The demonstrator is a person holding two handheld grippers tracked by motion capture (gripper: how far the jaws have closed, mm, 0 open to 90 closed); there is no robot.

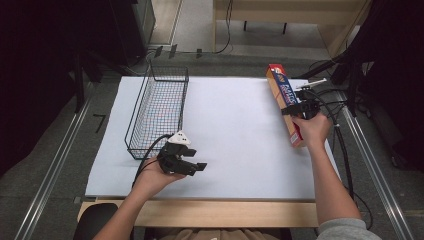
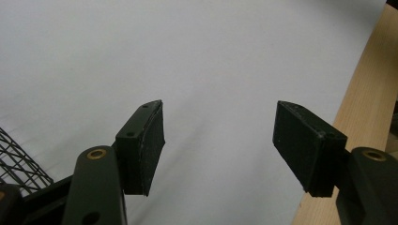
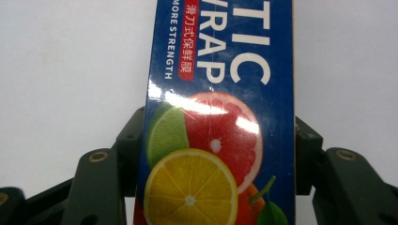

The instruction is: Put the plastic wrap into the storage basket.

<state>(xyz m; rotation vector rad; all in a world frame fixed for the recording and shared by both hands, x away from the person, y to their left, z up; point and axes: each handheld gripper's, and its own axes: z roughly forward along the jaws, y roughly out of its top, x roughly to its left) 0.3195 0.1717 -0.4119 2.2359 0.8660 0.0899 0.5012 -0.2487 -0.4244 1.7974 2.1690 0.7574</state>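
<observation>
Where the right gripper (image 3: 213, 154) clamps it, the box (image 3: 220, 93) reads "WRAP" ("MORE STRENGTH")

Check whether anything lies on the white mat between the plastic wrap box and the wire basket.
Nothing visible does. The plastic wrap box, clamped in the right gripper, and the wire basket have bare white mat between them; the left gripper sits nearer the front edge.
</observation>
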